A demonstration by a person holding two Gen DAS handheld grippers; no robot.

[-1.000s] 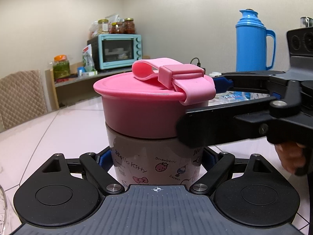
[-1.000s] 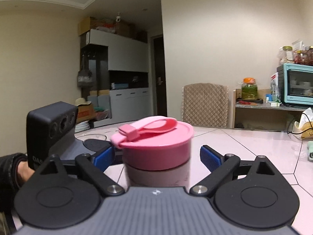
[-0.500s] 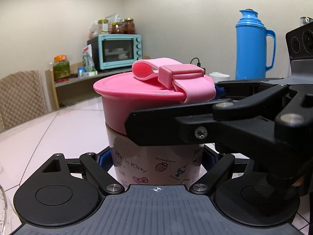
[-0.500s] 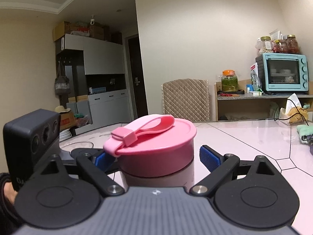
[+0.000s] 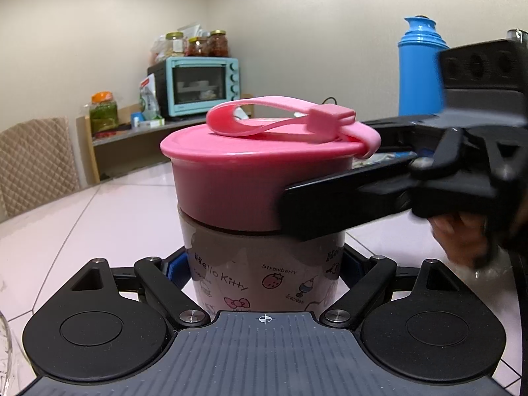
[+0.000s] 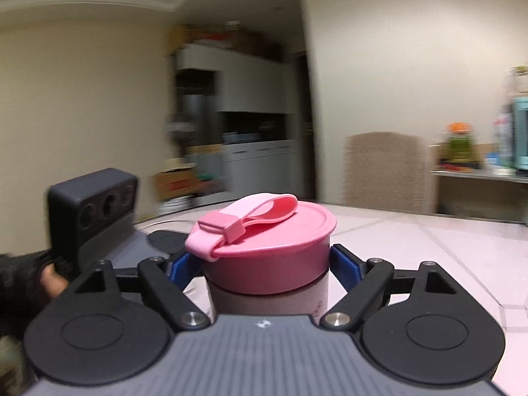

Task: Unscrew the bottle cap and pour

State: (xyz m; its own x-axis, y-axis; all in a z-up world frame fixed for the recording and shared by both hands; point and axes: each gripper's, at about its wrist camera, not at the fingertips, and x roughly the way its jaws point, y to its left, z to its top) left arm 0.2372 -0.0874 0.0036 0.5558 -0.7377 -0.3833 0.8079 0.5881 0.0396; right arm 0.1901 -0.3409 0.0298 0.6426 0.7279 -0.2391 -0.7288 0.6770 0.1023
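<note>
The bottle [image 5: 264, 274], a printed cup-shaped container with cartoon drawings, stands upright on the pale tiled worktop [image 5: 99, 217]. The left hand-held gripper [image 5: 262, 269] is clenched around the bottle's lower body, its blue pads [image 5: 173, 269] pressed to either side. The pink cap [image 5: 260, 178] sits on top of the bottle, with a pink loop strap [image 5: 283, 122] lying across it.

The right hand-held gripper [image 6: 265, 264] grasps the cap: in the right wrist view its blue pads [image 6: 343, 265] touch the cap's rim on both sides. In the left wrist view one black finger [image 5: 346, 204] of it crosses the cap's lower right edge, blurred, with the person's hand [image 5: 462, 241] behind it.

Beyond the bottle, a blue flask [image 5: 420, 69] stands at the right. On a shelf against the wall sits a teal toaster oven [image 5: 201, 87] with jars [image 5: 198, 44] on top, and a green jar [image 5: 104, 112] stands to its left. A quilted chair back [image 5: 33, 161] shows at the left edge. The room in the right wrist view is blurred.
</note>
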